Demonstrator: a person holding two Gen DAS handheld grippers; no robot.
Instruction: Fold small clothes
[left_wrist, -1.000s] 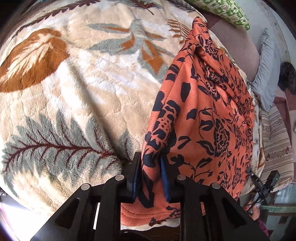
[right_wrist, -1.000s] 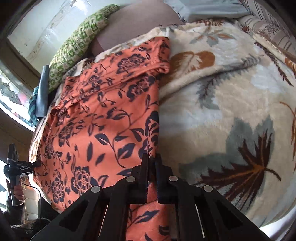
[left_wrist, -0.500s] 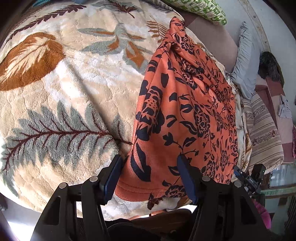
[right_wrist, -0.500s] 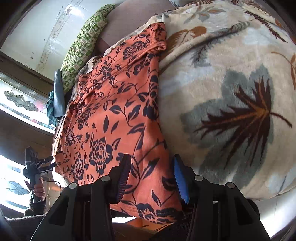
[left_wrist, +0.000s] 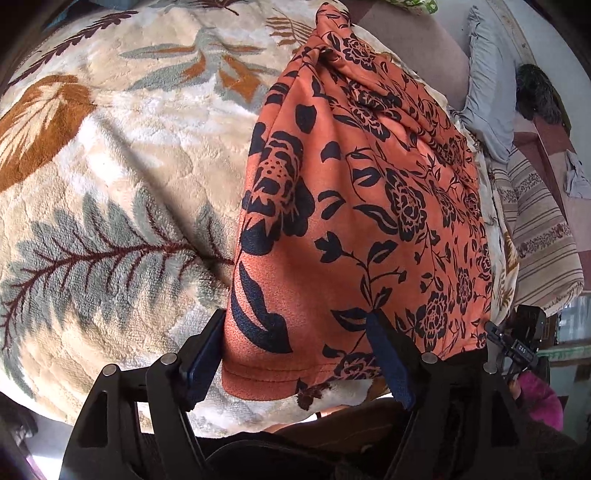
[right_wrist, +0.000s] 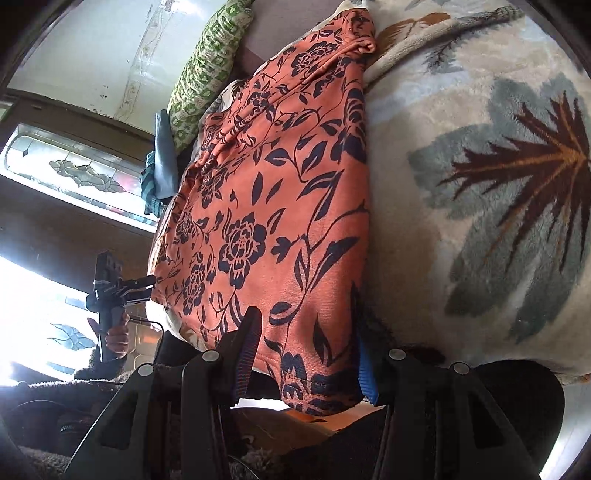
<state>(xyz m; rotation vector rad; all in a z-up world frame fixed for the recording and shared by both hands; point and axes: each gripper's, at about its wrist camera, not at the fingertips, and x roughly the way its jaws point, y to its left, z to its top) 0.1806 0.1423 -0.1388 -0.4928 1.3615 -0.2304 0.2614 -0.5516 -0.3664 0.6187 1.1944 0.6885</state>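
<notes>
1. The orange floral garment (left_wrist: 369, 206) lies folded lengthwise on the leaf-patterned blanket (left_wrist: 122, 192), its hem at the near edge.
2. The left gripper (left_wrist: 299, 354) is opening — its blue pads straddle one hem corner without pressing on it.
3. The right gripper (right_wrist: 306, 354) stands released at the other corner, cloth between its jaws but not pinched.
4. A green patterned pillow (right_wrist: 207, 70) rests beyond the garment's far end.
</notes>
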